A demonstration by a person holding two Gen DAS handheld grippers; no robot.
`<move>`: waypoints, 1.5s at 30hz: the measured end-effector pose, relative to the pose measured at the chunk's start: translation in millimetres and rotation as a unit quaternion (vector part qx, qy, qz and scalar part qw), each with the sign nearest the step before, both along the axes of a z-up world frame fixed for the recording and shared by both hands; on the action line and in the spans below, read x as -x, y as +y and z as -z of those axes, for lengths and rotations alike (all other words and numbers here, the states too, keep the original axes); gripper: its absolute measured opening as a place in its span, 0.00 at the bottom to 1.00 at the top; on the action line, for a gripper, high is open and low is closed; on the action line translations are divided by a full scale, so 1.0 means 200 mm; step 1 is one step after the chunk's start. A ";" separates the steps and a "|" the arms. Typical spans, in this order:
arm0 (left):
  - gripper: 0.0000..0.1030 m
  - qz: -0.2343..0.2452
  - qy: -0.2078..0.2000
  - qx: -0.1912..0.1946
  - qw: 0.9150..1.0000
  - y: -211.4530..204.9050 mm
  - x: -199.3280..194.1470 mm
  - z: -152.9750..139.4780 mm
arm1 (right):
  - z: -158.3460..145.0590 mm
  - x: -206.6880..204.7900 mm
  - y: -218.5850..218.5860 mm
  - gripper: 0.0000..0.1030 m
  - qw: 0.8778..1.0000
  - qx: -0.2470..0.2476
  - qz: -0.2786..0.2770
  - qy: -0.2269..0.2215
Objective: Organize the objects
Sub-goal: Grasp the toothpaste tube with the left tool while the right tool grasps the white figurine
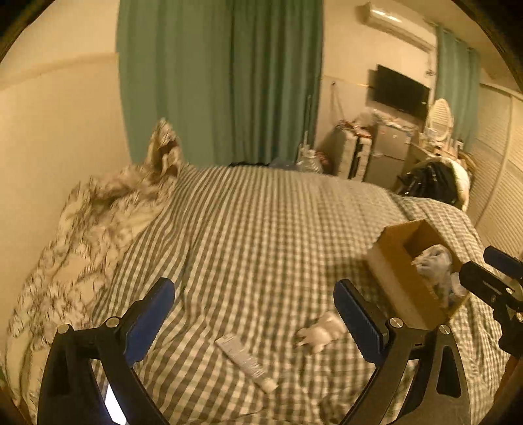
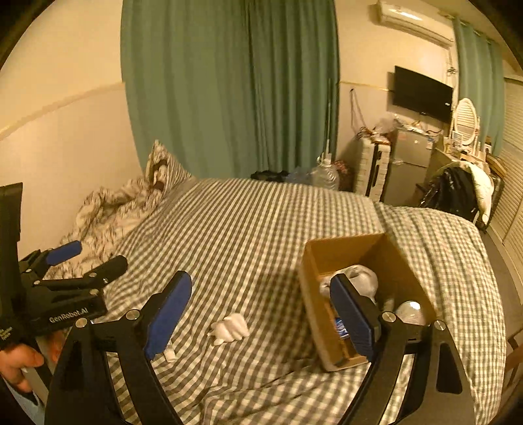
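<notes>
I've got both tools up over the bed (image 1: 248,235), nothing in either. Left tool (image 1: 254,305) is spread wide, empty. Right tool (image 2: 261,302) also wide, empty, its right finger hanging over the cardboard box (image 2: 313,287).

Step in hand, as I read it: between picks. Box already holds a few bits, incl. a crumpled whitish bag (image 2: 362,278) and something rounded and shiny (image 2: 410,310); can't tell what the rest is. Two items are not boxed yet.

L to R on the bed: white tube (image 1: 245,361) lies flat, cap end toward me, between the left tool's fingers in its view. Just right of it, apart from it, a small white figurine-type thing (image 1: 322,331) on its side, near the box's left wall but not touching.

Next move, my guess: drop the left tool onto the tube, line the fingers up across its narrow width, close, carry right to the box. Figurine is the right tool's job; it's lumpy, so grip the body, not the thin bits.

Surface: soft green/white checked cover, wrinkled, so things sink a bit and the box may tip if nudged. Rumpled patterned duvet (image 1: 98,222) at far left by the wall. Room: green curtain (image 1: 222,81), wall TV (image 2: 423,93), AC unit (image 2: 412,21), small fridge (image 2: 410,163), mirror (image 2: 465,119), louvred doors far right.
</notes>
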State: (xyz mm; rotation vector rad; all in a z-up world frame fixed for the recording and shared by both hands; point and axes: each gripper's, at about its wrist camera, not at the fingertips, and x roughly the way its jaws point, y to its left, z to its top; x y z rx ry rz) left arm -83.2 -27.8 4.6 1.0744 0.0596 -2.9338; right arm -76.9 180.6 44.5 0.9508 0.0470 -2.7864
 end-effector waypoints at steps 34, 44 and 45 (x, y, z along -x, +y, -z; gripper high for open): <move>0.26 0.031 -0.235 -0.028 0.971 0.08 0.27 0.95 | 0.91 0.50 -0.16 0.84 0.984 -0.028 -0.023 -0.172; 0.26 0.028 -0.152 -0.024 0.988 0.04 0.17 0.73 | 1.09 0.61 -0.32 0.84 0.969 -0.050 -0.067 -0.234; 0.26 0.027 -0.146 -0.017 0.989 0.04 0.16 0.71 | 1.11 0.62 -0.34 0.84 0.967 -0.055 -0.073 -0.237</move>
